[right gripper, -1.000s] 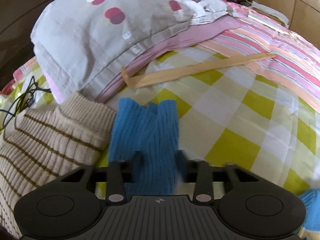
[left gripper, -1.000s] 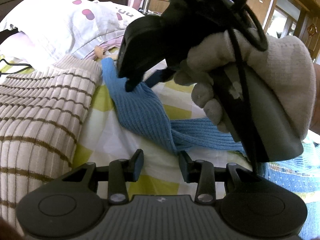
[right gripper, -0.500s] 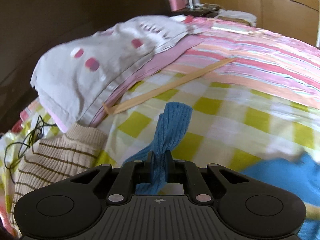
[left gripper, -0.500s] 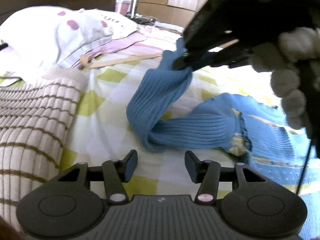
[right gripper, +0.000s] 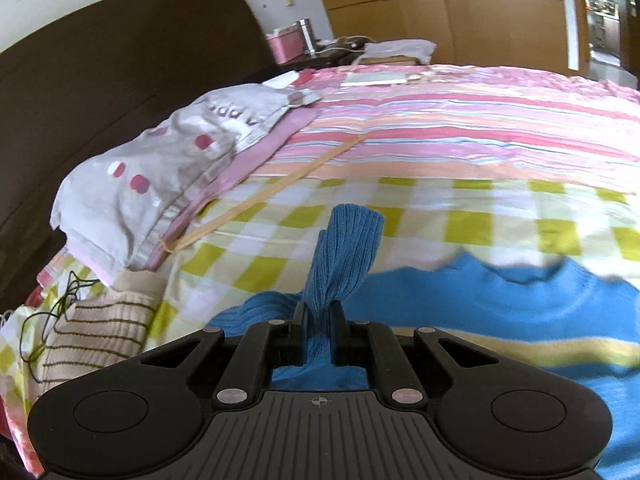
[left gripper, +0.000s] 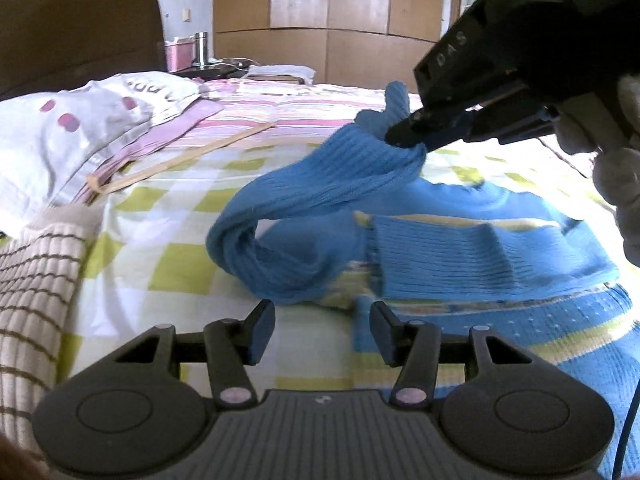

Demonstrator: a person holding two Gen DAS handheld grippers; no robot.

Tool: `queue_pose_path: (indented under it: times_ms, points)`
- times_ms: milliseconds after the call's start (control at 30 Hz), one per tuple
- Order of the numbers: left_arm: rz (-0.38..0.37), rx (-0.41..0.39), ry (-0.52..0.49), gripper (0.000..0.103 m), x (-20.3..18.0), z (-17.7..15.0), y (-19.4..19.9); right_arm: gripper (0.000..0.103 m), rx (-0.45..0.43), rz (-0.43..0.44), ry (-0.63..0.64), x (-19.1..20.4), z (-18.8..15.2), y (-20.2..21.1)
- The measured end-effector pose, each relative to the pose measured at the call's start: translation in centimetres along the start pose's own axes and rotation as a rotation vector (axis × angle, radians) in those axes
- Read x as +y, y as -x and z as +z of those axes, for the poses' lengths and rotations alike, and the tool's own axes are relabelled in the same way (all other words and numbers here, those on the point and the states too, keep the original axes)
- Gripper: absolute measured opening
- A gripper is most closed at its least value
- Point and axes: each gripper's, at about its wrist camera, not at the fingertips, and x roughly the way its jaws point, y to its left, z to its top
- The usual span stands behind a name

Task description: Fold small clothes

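Observation:
A small blue knit sweater (left gripper: 500,264) with yellow and white bands lies on the checked bed sheet (left gripper: 168,216). My right gripper (right gripper: 319,314) is shut on the cuff of its ribbed blue sleeve (right gripper: 344,252) and holds it lifted off the bed. In the left wrist view that same gripper (left gripper: 404,136) comes in from the upper right, with the sleeve (left gripper: 320,188) arching from it down to the sheet. My left gripper (left gripper: 322,322) hovers low in front of the sleeve's bend, open with nothing between its fingers.
A beige sweater with brown stripes (left gripper: 36,280) lies at the left. Behind it are a grey spotted pillow (left gripper: 68,136) and a thin wooden stick (left gripper: 180,160). A pink striped blanket (right gripper: 460,128) covers the far bed. A gloved hand (left gripper: 616,184) holds the right gripper.
The right gripper has closed on the sleeve cuff, lifted it and carried it rightwards, towards the sweater's body. The left gripper has opened wider and drawn back to the right.

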Motion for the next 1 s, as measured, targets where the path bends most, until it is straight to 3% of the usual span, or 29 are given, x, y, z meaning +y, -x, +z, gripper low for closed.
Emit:
queue_pose_path:
  times_ms: [333, 1000]
  points:
    - [-0.015, 0.014, -0.034, 0.057, -3.2, 0.3, -0.2, 0.009, -0.019, -0.035, -0.058, -4.4, -1.4, 2.5]
    - [-0.026, 0.022, -0.087, 0.057, -5.6, 0.7, 0.0, 0.009, -0.044, -0.085, -0.124, -8.7, -3.1, 5.3]
